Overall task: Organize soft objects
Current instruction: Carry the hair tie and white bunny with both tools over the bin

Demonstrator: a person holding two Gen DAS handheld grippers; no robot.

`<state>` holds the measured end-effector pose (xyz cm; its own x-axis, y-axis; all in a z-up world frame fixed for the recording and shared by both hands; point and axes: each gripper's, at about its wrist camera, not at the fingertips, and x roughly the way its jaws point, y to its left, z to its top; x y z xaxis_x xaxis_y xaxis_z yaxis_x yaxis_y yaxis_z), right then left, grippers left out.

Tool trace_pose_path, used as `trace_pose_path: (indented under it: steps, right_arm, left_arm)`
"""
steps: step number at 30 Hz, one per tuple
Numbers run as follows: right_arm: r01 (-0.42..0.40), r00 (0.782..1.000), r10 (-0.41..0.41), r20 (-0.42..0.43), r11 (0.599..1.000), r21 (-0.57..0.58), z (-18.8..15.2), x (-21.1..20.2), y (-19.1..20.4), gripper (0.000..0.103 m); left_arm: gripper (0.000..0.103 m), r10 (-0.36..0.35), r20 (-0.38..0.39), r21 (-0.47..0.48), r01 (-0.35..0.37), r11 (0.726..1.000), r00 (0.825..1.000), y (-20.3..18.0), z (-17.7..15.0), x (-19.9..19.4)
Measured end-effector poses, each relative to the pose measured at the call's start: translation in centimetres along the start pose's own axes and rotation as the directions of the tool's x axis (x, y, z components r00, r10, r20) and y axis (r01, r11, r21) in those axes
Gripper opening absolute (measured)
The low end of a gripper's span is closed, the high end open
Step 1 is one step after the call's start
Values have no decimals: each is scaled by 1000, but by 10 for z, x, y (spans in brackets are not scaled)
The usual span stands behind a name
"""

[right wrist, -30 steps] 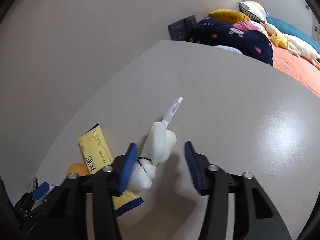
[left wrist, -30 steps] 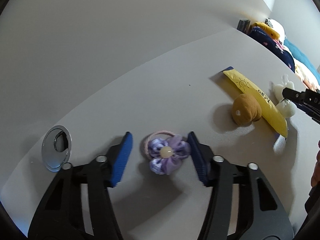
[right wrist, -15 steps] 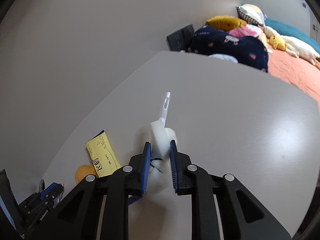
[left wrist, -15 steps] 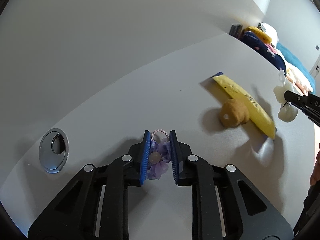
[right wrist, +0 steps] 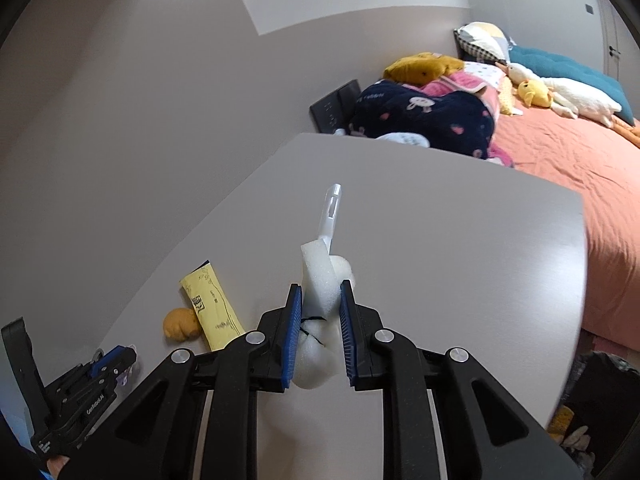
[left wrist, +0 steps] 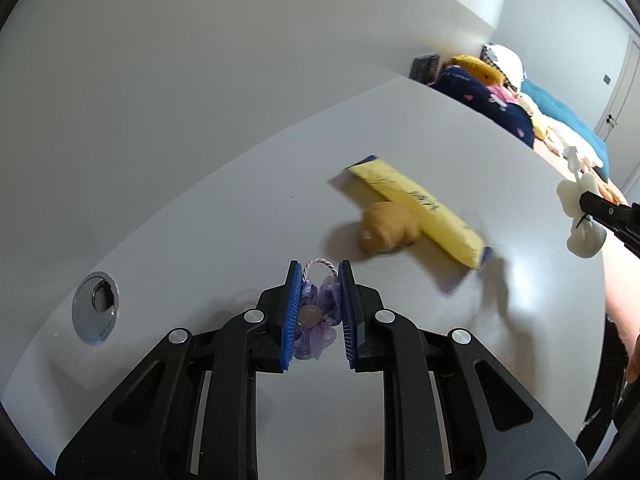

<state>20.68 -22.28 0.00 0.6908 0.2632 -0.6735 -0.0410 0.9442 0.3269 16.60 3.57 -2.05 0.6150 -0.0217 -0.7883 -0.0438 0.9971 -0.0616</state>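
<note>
My left gripper (left wrist: 318, 276) is shut on a purple flower hair tie (left wrist: 316, 320), lifted a little above the grey table (left wrist: 200, 240). My right gripper (right wrist: 320, 294) is shut on a white foam sponge with a plastic handle (right wrist: 320, 276), also raised off the table. From the left wrist view that sponge (left wrist: 582, 216) hangs at the far right in the right gripper. A brown plush ball (left wrist: 386, 228) lies against a yellow packet (left wrist: 420, 204) in the middle of the table. The right wrist view shows the ball (right wrist: 180, 324), the packet (right wrist: 212, 308) and the left gripper (right wrist: 120, 356) at lower left.
A round metal cable port (left wrist: 94, 308) is set into the table at the left. Beyond the table's far edge stands a bed (right wrist: 580, 152) with a dark blue blanket (right wrist: 420, 116) and several plush toys. A black panel (right wrist: 334, 110) sits on the wall.
Both grippers closed, the left on the flower hair tie and the right on the white sponge, then rose off the table with them.
</note>
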Motion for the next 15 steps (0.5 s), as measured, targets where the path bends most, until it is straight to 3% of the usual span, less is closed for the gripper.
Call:
trace_pose_path:
  steps: [15]
  right_arm:
    - [32, 997, -35, 65, 998, 46, -29, -79, -54, 21]
  left_arm:
    - [19, -84, 7, 135, 82, 987, 996, -103, -26, -26]
